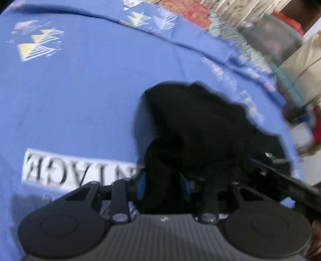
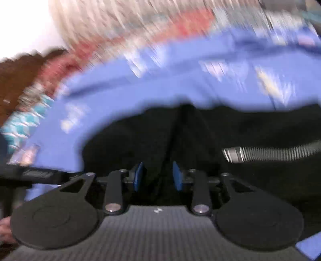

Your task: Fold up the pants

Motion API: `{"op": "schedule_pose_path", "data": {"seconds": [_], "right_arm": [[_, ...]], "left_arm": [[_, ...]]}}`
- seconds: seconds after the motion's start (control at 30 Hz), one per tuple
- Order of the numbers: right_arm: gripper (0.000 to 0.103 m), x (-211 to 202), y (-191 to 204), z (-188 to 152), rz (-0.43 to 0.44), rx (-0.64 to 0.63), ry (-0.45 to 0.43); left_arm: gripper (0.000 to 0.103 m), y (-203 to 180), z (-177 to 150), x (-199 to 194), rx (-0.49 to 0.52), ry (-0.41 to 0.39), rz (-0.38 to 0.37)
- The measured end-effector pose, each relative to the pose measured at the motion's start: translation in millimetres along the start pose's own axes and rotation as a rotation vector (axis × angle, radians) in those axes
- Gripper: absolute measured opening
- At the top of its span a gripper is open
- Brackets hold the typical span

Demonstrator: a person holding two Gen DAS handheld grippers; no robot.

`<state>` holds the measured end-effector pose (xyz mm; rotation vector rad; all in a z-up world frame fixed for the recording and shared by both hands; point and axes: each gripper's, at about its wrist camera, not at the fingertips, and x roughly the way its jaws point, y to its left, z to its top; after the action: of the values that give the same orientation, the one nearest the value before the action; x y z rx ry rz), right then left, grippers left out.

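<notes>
The black pants (image 1: 200,124) lie bunched on a blue printed bedsheet (image 1: 80,100). In the left wrist view my left gripper (image 1: 163,184) is shut on a thick wad of the black cloth, which fills the gap between its blue pads (image 1: 141,184). In the blurred right wrist view the pants (image 2: 250,124) spread wide, with a striped grey band (image 2: 270,153) running across them on the right. My right gripper (image 2: 158,176) is shut on a raised ridge of the black cloth between its blue pads (image 2: 177,176).
The sheet (image 2: 160,80) carries a white label with large letters (image 1: 76,170) and yellow-white triangle prints (image 1: 34,46). Red and teal patterned bedding (image 1: 190,16) and a beige cushion (image 1: 301,76) lie beyond the sheet's far edge. A black tool arm (image 1: 280,174) crosses the right side.
</notes>
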<state>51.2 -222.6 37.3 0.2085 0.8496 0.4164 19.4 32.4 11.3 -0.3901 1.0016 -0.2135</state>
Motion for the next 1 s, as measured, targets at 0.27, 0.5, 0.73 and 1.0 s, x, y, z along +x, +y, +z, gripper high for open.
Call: {"op": "schedule_pose_path", "data": {"seconds": [0.27,0.5,0.73,1.0], "right_arm": [[0.036,-35.3,-9.3,-1.6,0.053,0.054,-0.106],[0.054,-112.0,-91.9,-15.5,-0.132,0.266,-0.389],[0.067,-146.6,-178.6,-58.9,-0.239,0.624,-0.468],[0.024,-120.6,-167.5,-56.9,-0.168,0.624,-0.34]], "left_arm": [[0.041,-17.6,-0.4,-45.4,0.037,0.0,0.002],[0.05,-40.6,37.1,-64.6,0.056,-0.132,-0.045],[0.05,-92.8,61.9,10.8,0.173,-0.039,-0.075],[0.05,-120.2,57.1,56.2,0.309,0.054,0.107]]}}
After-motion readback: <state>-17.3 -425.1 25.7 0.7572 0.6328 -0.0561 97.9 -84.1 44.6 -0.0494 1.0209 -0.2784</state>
